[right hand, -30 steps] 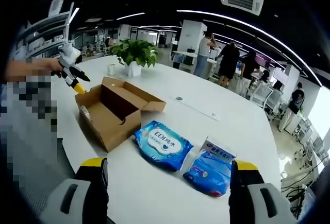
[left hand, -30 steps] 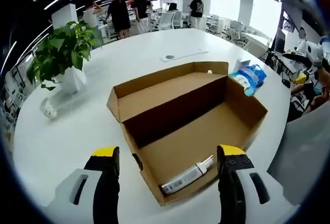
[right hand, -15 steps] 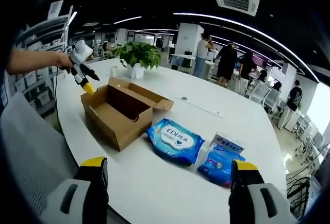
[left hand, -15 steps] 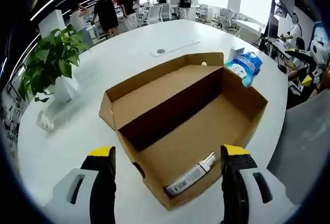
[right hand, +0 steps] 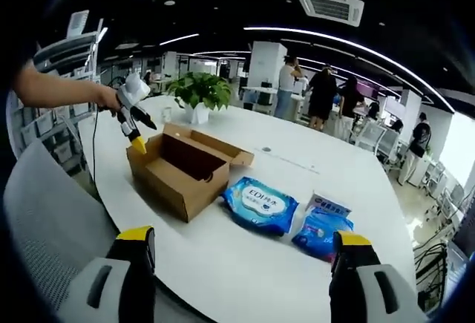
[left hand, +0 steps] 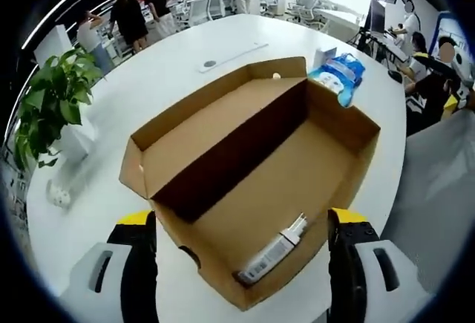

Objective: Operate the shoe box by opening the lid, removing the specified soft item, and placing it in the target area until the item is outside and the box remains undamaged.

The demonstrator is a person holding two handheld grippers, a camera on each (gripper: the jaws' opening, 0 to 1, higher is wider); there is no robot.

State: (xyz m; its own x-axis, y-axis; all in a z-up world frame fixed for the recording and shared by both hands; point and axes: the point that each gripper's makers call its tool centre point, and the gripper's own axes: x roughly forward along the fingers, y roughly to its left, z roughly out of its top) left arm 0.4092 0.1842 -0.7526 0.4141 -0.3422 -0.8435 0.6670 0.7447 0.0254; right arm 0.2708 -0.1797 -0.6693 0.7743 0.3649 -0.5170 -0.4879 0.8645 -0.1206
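Left tongs (left hand: 241,263) hang apart over the open shoe box (left hand: 252,167), tube (left hand: 272,250) between them; right tongs (right hand: 241,278), apart, see two wipe packs (right hand: 260,206) beside it.

A large white oval table (right hand: 245,263) carries an open cardboard shoe box (right hand: 185,171) left of centre, two blue wipe packs (right hand: 260,206) (right hand: 320,230) to its right, and a potted plant (right hand: 197,94) at upper left.

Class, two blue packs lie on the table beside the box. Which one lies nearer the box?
The larger pack, lying flat with an oval white label, almost at the box. The smaller pack with the white top flap lies beyond it.
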